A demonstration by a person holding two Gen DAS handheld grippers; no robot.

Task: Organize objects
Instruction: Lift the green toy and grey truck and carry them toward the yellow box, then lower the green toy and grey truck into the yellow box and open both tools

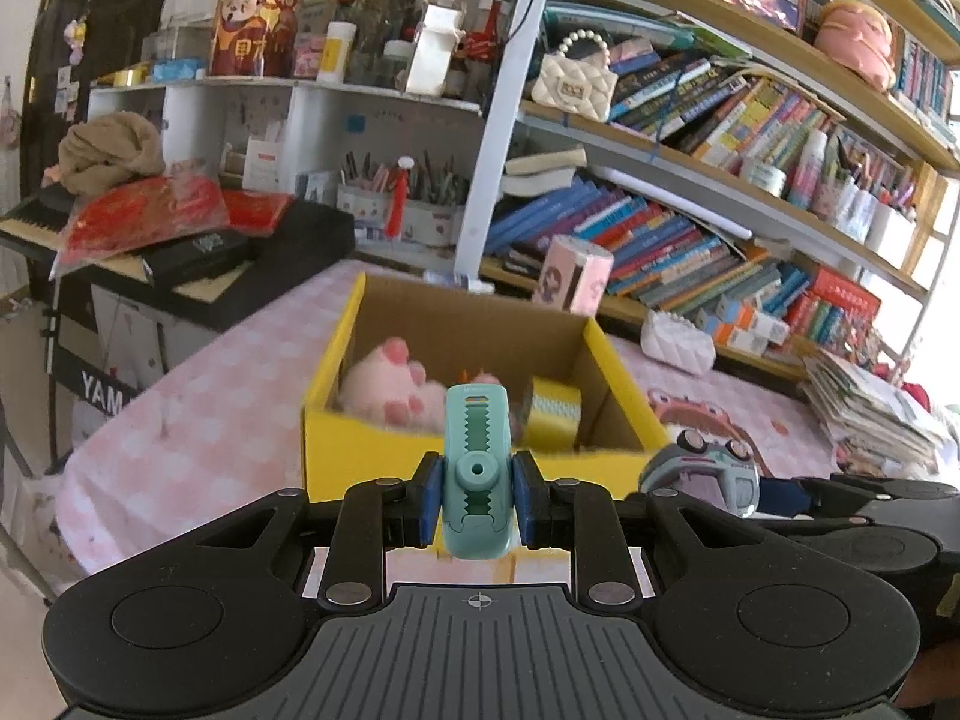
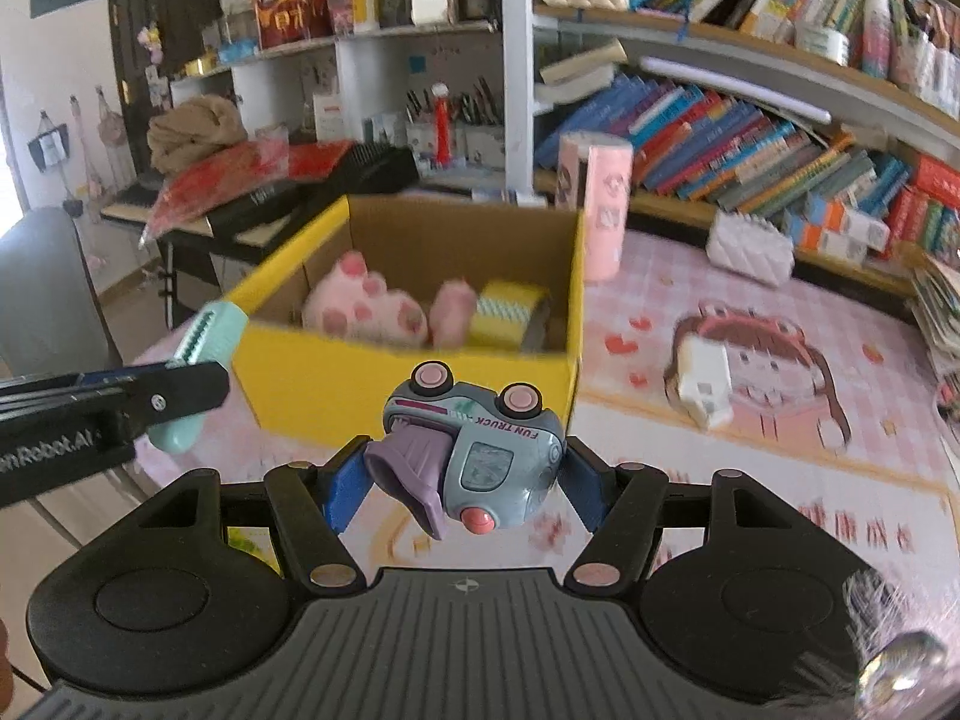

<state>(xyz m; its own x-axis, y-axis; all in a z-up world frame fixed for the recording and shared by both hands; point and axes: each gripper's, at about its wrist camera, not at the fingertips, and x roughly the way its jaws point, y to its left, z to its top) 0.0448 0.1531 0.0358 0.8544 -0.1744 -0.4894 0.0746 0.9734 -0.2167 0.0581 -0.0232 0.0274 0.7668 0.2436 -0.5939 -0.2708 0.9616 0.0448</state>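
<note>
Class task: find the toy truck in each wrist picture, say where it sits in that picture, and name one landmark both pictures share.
Left wrist view: the toy truck is at lower right, upside down, held by the right gripper.
Right wrist view: the toy truck is at centre bottom, wheels up, between the right gripper's blue pads.
Shared landmark: the yellow cardboard box behind it.

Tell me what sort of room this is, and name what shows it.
Probably a child's study or bedroom at home. Crowded bookshelves line the wall, pen holders stand on a shelf, a keyboard piano sits at the side, and a pink cartoon tablecloth covers the table.
</note>
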